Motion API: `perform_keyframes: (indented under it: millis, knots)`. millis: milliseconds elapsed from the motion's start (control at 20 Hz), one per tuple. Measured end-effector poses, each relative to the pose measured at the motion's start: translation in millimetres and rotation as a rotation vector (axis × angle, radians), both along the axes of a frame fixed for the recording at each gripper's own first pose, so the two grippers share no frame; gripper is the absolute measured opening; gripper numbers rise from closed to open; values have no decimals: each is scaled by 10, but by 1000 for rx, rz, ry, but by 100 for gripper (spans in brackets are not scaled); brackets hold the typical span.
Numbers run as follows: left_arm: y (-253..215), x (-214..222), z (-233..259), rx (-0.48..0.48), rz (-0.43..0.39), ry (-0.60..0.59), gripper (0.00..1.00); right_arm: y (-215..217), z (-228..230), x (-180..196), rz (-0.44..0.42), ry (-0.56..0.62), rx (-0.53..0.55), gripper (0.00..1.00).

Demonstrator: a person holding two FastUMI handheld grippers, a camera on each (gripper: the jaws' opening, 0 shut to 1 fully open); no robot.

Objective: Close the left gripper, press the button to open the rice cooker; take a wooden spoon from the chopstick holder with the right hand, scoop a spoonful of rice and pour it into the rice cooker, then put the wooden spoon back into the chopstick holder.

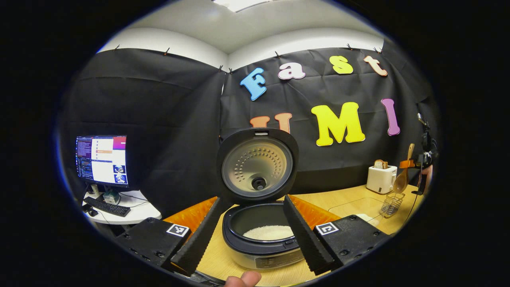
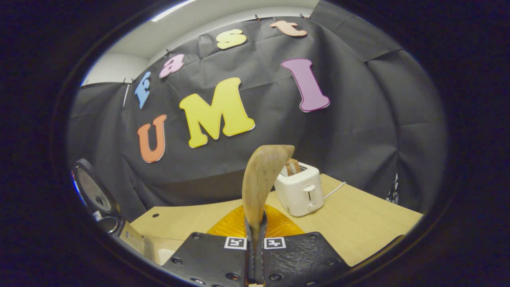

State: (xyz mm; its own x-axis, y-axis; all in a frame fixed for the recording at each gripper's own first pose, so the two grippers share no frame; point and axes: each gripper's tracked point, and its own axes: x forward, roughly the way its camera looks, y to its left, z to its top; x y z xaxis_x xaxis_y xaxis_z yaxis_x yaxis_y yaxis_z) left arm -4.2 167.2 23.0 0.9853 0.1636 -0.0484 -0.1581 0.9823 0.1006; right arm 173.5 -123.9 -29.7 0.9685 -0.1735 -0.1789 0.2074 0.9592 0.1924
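Right gripper (image 2: 255, 239) clamped on wooden spoon (image 2: 261, 179) above chopstick holder (image 1: 391, 203) at three o'clock of open rice cooker (image 1: 261, 235); left gripper (image 1: 253, 235) apart; misaligned lowering could topple the holder.

No legible text on any object.

White toaster (image 2: 299, 193) holding bread (image 2: 293, 166) on wooden table (image 2: 358, 223), monitor (image 1: 102, 160), keyboard (image 1: 106, 206)
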Motion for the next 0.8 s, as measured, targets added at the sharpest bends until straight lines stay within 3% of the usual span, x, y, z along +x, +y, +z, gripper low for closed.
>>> perform_keyframes:
  millis: [500,800]
  knots:
    - [-18,-5,6,-4,-8,1,99,48,-550,-15,-26,25,26,1]
    - [-66,-34,68,0,-21,-13,99,191,-768,-69,3,61,25,3]
